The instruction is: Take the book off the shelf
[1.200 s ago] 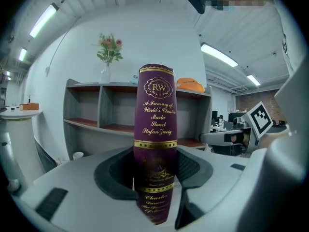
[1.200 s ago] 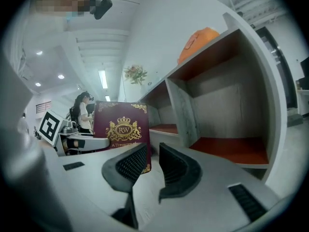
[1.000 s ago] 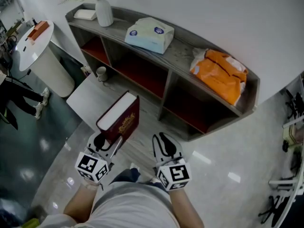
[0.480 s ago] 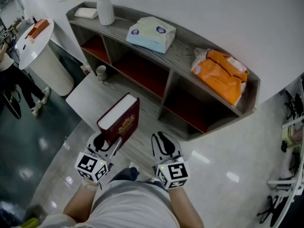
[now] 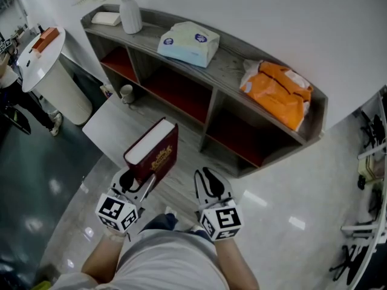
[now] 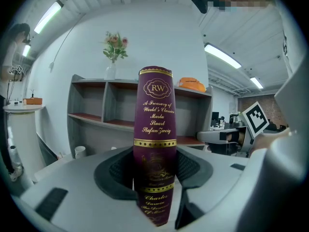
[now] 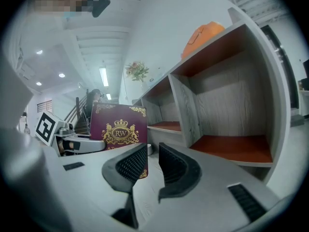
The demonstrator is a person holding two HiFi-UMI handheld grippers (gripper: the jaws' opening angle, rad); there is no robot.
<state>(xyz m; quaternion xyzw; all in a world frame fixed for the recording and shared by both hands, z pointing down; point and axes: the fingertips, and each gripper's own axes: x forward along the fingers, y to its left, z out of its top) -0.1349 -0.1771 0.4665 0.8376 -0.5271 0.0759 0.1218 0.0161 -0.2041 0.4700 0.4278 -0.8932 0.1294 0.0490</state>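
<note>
One round white table (image 5: 35, 62) stands at the far left, with an orange box (image 5: 47, 38) on top. Right of it, a grey shelf unit (image 5: 233, 65) with red-floored compartments runs along the white wall. Its top carries, from left to right, a flat white object (image 5: 106, 18), a white vase (image 5: 130, 15) of flowers, a pale blue tissue pack (image 5: 188, 43) and an orange bag (image 5: 277, 94). A white mug (image 5: 126, 92) sits on the floor by the unit's left end, beside a flat white board (image 5: 112, 127).

The book (image 5: 154, 151), maroon with gilt lettering, is off the shelf. It is held upright above the floor, on the near side of the unit, in front of its middle compartment. The left gripper (image 5: 139, 177) is clamped on it. In the left gripper view the book (image 6: 155, 110) rises with its spine toward the camera, and the left gripper (image 6: 155, 173) presses both pads on its lower end.

Just to the right, near the person's body, the right gripper (image 5: 208, 177) points toward the shelf. In the right gripper view the right gripper (image 7: 152, 166) has its jaws a little apart and empty, and the book (image 7: 118, 129) shows its crowned front cover beyond the left jaw. A light metal rack (image 5: 370, 156) stands at the far right edge.
</note>
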